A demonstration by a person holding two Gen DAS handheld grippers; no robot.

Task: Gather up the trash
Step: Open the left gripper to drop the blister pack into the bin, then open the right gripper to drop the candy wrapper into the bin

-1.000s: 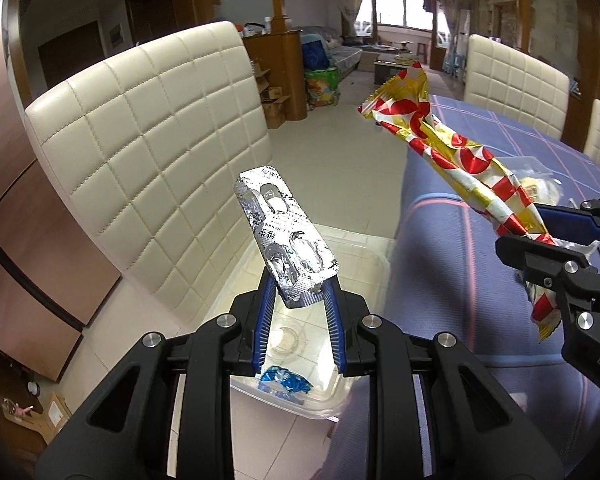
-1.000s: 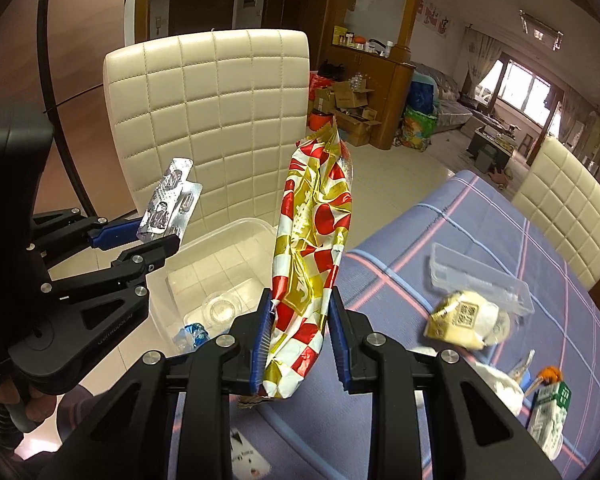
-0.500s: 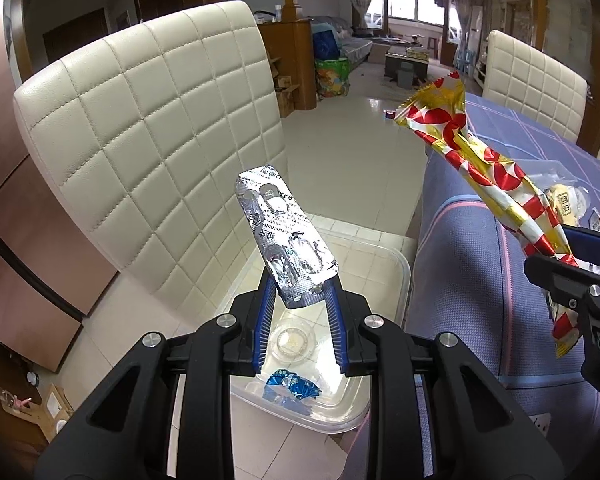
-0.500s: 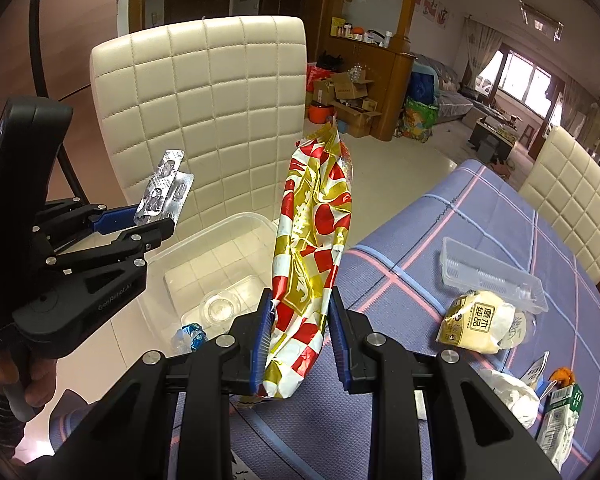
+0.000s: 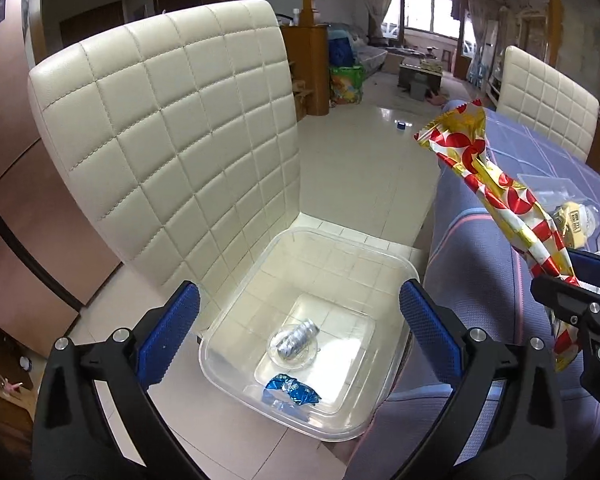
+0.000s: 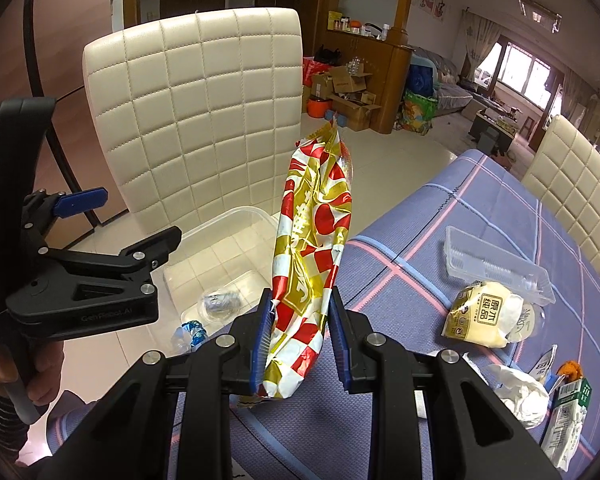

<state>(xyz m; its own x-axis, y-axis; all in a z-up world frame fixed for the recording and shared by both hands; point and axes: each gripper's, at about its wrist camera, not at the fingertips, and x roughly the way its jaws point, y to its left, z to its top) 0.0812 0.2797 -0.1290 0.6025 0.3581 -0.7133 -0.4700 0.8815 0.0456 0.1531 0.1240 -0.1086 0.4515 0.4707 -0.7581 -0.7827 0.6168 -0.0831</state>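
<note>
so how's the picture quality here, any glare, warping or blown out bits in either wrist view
Left wrist view: strong fisheye bending of the chair back, the far window blown out, glare on the floor tiles, dark vignette corners, the clear bin sharp. Right wrist view: same barrel warp and dark corners, the window bright, highlights on the red and gold wrapper, which is crisp.

Window daylight, sharp, fisheye-warped, dark corners
</note>
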